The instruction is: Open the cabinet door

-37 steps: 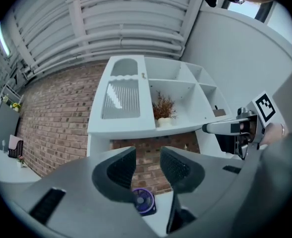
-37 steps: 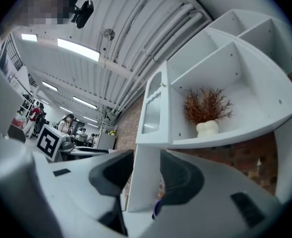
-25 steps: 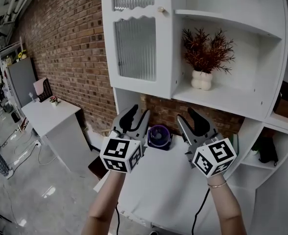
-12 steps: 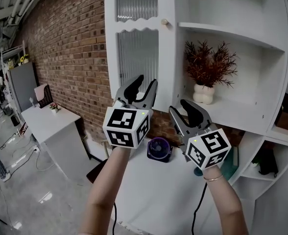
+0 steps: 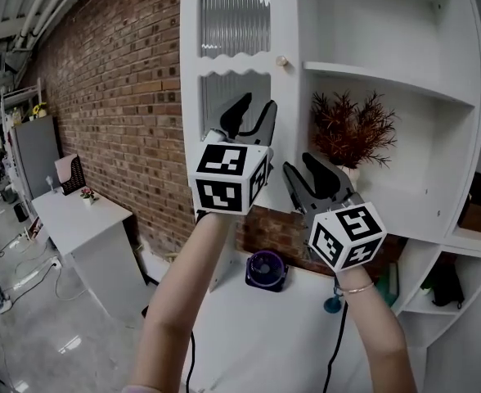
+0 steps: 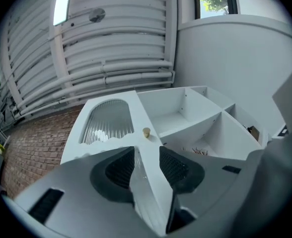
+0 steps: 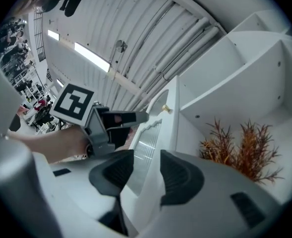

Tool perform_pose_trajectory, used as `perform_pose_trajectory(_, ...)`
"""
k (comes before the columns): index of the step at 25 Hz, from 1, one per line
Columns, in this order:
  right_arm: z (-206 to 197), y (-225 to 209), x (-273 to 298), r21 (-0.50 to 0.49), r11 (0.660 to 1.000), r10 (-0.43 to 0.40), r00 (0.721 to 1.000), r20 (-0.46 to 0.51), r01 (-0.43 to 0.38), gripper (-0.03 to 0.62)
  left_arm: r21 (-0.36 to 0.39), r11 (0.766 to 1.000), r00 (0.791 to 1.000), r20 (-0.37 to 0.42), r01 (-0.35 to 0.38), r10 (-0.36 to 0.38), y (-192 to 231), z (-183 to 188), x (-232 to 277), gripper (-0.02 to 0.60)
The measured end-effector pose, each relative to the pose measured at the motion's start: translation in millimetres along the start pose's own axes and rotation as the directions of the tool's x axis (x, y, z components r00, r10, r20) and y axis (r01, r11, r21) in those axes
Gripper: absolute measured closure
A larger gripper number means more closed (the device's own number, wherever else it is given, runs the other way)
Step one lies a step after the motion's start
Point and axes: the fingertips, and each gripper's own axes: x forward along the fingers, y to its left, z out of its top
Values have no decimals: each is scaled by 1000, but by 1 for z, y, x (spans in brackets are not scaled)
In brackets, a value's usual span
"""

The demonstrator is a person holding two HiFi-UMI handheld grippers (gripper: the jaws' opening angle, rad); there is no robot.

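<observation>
Both tools (image 5: 255, 105) (image 5: 300, 166) agape; door (image 5: 234, 62) seemingly closed.

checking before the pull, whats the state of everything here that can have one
cabinet door: shut, knob untouched
left tool: open, empty, held up in front of the door, below the knob
right tool: open, empty, lower than the left tool
potted plant: upright on the open shelf

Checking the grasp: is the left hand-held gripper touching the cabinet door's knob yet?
Apart. In the left gripper view the knob sits beyond the open left hand-held gripper, bare door between.
</observation>
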Motion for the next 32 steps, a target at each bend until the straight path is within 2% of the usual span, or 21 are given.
perform_pose_trajectory(9, 0, -19, 22, -43, 998, -44, 999, -4, 44, 434, 100, 995, 1000, 19, 9, -11, 1, 24, 60, 428)
perform_pose_trajectory(16, -3, -22, 26, -47, 997, -61, 998, 0, 61, 434, 127, 992, 1000, 7, 24, -25, -3, 30, 83, 430)
perform_pose_trajectory(20, -8, -23, 27, -45, 997, -70, 997, -12, 69, 434, 157, 987, 1000, -4, 23, -23, -5, 30, 91, 455)
perform_pose_trajectory(24, -13, -25, 27, -38, 996, -86, 996, -26, 85, 434, 159, 987, 1000, 6, 10, -11, -4, 29, 93, 463)
perform_pose_trajectory(25, -14, -25, 27, -37, 995, -89, 996, -30, 87, 434, 152, 988, 1000, 10, 1, -3, -3, 30, 93, 496)
perform_pose_trajectory(26, -14, -25, 27, -35, 995, -90, 995, -34, 89, 434, 144, 990, 1000, 13, -4, 3, -1, 30, 92, 501)
perform_pose_trajectory(32, -16, -23, 25, -34, 995, -97, 994, -53, 95, 434, 125, 992, 1000, 8, 3, -4, 1, 32, 88, 504)
